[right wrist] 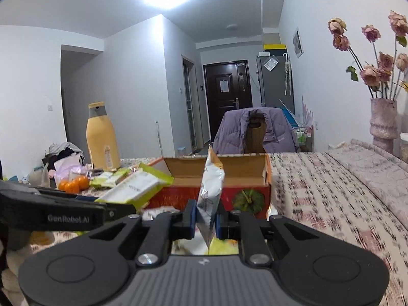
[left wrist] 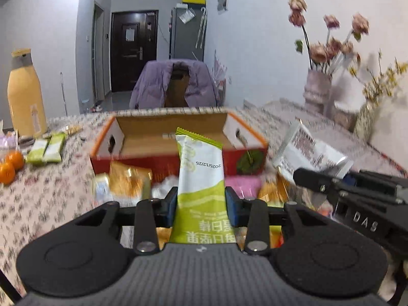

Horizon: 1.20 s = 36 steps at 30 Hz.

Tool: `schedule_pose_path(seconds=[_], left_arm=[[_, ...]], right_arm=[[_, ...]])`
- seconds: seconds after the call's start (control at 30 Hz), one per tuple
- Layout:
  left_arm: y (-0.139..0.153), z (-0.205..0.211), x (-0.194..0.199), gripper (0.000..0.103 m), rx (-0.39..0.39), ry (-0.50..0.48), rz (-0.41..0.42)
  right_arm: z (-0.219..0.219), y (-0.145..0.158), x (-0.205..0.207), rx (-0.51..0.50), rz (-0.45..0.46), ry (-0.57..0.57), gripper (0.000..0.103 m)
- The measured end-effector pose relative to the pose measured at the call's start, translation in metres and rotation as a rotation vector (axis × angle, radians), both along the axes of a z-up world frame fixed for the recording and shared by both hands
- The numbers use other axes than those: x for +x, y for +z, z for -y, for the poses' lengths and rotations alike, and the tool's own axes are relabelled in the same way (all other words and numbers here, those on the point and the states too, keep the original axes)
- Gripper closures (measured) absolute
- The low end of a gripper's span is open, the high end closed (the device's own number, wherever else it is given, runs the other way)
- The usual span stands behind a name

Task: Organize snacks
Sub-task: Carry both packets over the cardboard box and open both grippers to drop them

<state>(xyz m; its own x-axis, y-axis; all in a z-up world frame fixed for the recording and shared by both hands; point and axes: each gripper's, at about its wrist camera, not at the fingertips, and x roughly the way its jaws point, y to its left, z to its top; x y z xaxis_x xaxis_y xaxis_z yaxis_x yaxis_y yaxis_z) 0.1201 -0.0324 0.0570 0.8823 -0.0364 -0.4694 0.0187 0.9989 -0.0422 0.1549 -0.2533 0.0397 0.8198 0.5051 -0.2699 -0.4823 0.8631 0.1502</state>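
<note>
My left gripper (left wrist: 201,201) is shut on a green and white snack bar (left wrist: 200,170) that stands upright between its blue pads, above the table. Behind it lies an open red cardboard box (left wrist: 163,155) with brown flaps. In the right wrist view my right gripper (right wrist: 206,220) is shut on a silver snack packet (right wrist: 210,191), held edge-on in front of the same box (right wrist: 266,176). That packet (left wrist: 311,153) and the right gripper also show at the right of the left wrist view. The left gripper's snack bar (right wrist: 135,187) shows at the left of the right wrist view.
Loose orange, pink and white snack packs (left wrist: 127,181) lie before the box. Green packs (left wrist: 47,148), tangerines (left wrist: 10,165) and a tall yellow bottle (left wrist: 24,94) stand at the left. Vases of dried flowers (left wrist: 318,94) are at the right. A chair with a purple jacket (left wrist: 176,84) is behind the patterned table (right wrist: 331,191).
</note>
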Motion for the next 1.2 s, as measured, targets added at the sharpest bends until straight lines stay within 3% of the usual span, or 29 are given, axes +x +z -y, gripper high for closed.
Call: schedule_pose_path(seconds=[0.13, 0.27, 0.47, 0.63, 0.87, 1.13, 1.2], left_arm=[[0.022, -0.016, 0.030, 0.065, -0.030, 0.029, 0.011], [0.037, -0.026, 0.064, 0.065, -0.009, 0.070, 0.024], [0.039, -0.044, 0.119, 0.065, -0.016, 0.122, -0.020], [0.028, -0.059, 0.166, 0.065, -0.015, 0.176, -0.084], [0.002, -0.072, 0.219, 0.065, -0.010, 0.205, -0.192], [-0.019, -0.080, 0.232, 0.062, -0.017, 0.212, -0.229], [-0.018, -0.083, 0.227, 0.053, -0.044, 0.198, -0.216]], right_arm=[[-0.014, 0.019, 0.032, 0.006, -0.017, -0.007, 0.089], [-0.031, 0.036, 0.065, -0.021, -0.017, -0.022, 0.089], [-0.059, 0.046, 0.124, -0.067, -0.093, -0.037, 0.089], [-0.080, 0.035, 0.180, -0.107, -0.221, -0.062, 0.089], [-0.099, 0.004, 0.229, -0.167, -0.358, -0.099, 0.089], [-0.106, -0.013, 0.251, -0.201, -0.428, -0.089, 0.086], [-0.105, -0.014, 0.250, -0.193, -0.434, -0.087, 0.081]])
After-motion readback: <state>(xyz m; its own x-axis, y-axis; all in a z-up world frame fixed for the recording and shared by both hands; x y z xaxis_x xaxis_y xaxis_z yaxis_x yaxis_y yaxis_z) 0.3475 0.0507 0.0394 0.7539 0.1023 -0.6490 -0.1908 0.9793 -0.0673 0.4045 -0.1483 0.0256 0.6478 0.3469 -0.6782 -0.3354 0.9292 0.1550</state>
